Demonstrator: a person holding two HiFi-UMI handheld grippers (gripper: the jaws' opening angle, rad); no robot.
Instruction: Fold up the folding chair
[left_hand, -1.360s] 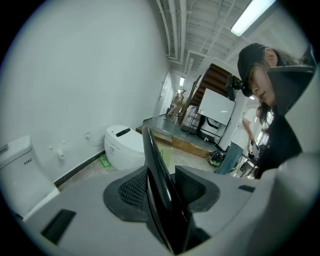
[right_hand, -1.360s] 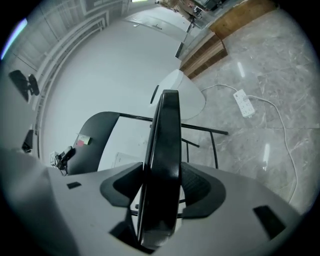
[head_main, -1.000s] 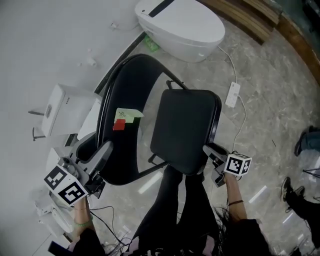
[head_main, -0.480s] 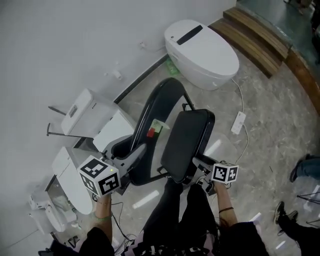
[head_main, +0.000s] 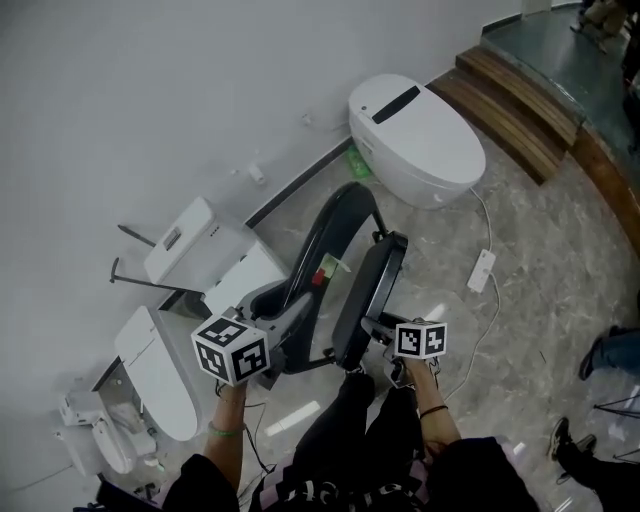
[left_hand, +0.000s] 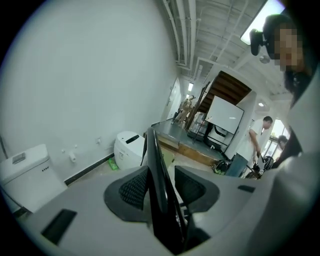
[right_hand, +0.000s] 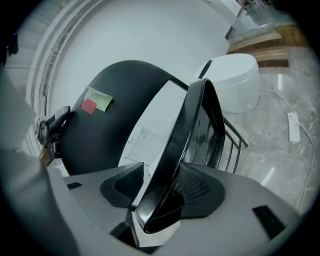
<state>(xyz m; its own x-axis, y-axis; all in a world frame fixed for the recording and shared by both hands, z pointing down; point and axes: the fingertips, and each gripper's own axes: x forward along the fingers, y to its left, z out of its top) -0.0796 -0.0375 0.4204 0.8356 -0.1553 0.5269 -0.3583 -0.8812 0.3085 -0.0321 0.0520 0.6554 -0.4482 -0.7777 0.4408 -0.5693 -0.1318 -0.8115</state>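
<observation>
The folding chair (head_main: 350, 265) stands half-closed on the floor, centre frame. It looks stiff, fairly heavy and slick, so the edges are best to hold. The left hand-held gripper (head_main: 290, 318) clamps the backrest (head_main: 325, 235) and the right hand-held gripper (head_main: 375, 328) the seat (head_main: 368, 290). A toilet (head_main: 420, 140) and cisterns (head_main: 195, 250) crowd it.

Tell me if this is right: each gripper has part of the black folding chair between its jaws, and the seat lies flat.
Not quite. The seat is tipped up on edge, close to the backrest, not flat; the head view shows it. The rest holds: the left gripper has the backrest's edge between its jaws, the right gripper the seat's.
</observation>
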